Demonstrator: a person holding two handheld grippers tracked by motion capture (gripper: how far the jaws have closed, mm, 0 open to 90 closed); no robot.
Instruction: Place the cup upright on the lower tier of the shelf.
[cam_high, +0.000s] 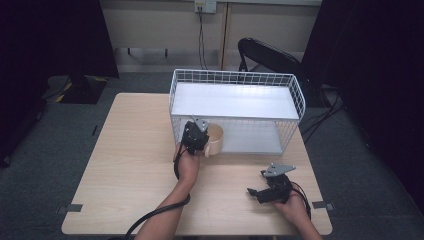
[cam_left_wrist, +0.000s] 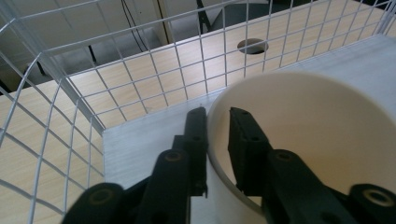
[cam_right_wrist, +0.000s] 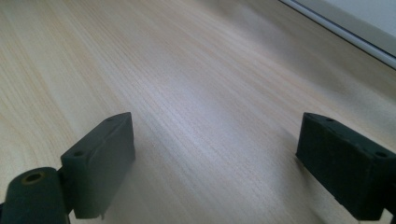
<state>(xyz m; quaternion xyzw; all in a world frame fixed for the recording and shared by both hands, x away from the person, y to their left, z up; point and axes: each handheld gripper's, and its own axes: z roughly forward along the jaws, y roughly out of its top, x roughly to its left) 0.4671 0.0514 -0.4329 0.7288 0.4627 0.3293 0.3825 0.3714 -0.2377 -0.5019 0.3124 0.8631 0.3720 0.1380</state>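
Note:
A cream cup (cam_high: 216, 137) stands on the lower white shelf of a white wire rack (cam_high: 235, 77), at its front left opening. My left gripper (cam_high: 200, 134) reaches in over the cup's near side. In the left gripper view the cup (cam_left_wrist: 317, 130) has its wall between the jaws of the left gripper (cam_left_wrist: 217, 112), one jaw outside and one inside the rim, closed on it. My right gripper (cam_high: 254, 192) rests low over the table near the front right. Its jaws stand wide apart in the right gripper view, the gripper (cam_right_wrist: 215, 140) holding nothing above bare wood.
The wooden table (cam_high: 130, 165) has a cable hole (cam_left_wrist: 252, 45) behind the rack. The rack's wire walls close in the left, back and right sides around the cup. A black chair (cam_high: 270, 55) stands beyond the table.

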